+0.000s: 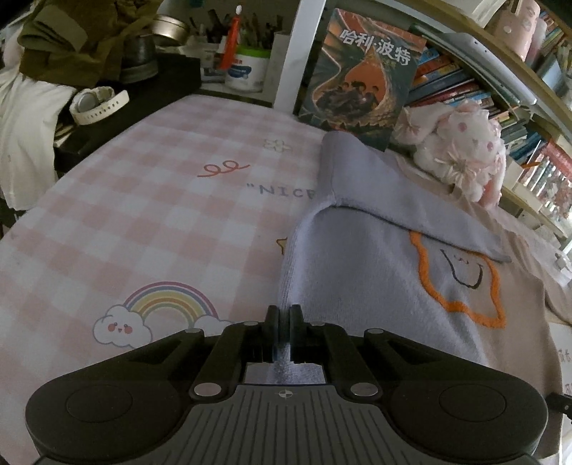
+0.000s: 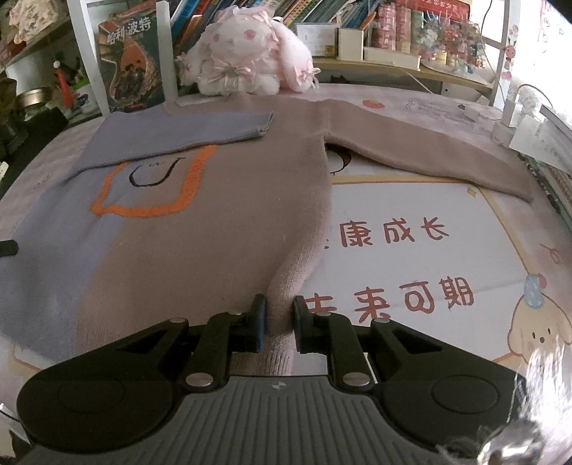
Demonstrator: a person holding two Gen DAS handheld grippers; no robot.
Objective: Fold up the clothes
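Sweater (image 2: 214, 221), knitted in lilac and taupe halves with an orange-outlined smiling shape (image 2: 157, 186) on the chest, lies flat on the tabletop (image 2: 411, 257), which is covered by printed mats. Left-wrist view: the left gripper (image 1: 285, 314) sits at 6 o'clock, its fingers (image 1: 271, 322) clenched on the lilac hem edge, which rises as a narrow ridge between them and runs toward 12 o'clock; the lilac sleeve (image 1: 393, 200) is folded across the chest, its cuff toward 3 o'clock. A pink checked mat (image 1: 161, 214) with a rainbow-and-cloud print (image 1: 157, 314) fills the 9 o'clock side. Right-wrist view: the right gripper (image 2: 279, 314) sits at 6 o'clock, its fingers (image 2: 259, 318) parted on either side of a raised fold of the taupe hem corner; the left finger touches the knit, while a small gap shows at the right finger, so the grip is not closed. The taupe sleeve (image 2: 429, 153) lies spread out toward 2 o'clock, and the folded lilac sleeve lies at 11 o'clock. A white mat with red characters (image 2: 393, 264) lies beside the sweater at 3 o'clock. At 12 o'clock a pink plush rabbit (image 2: 246, 53) sits just beyond the collar, a book (image 2: 132, 60) stands upright at 11 o'clock, and bookshelves (image 2: 321, 14) run behind both.
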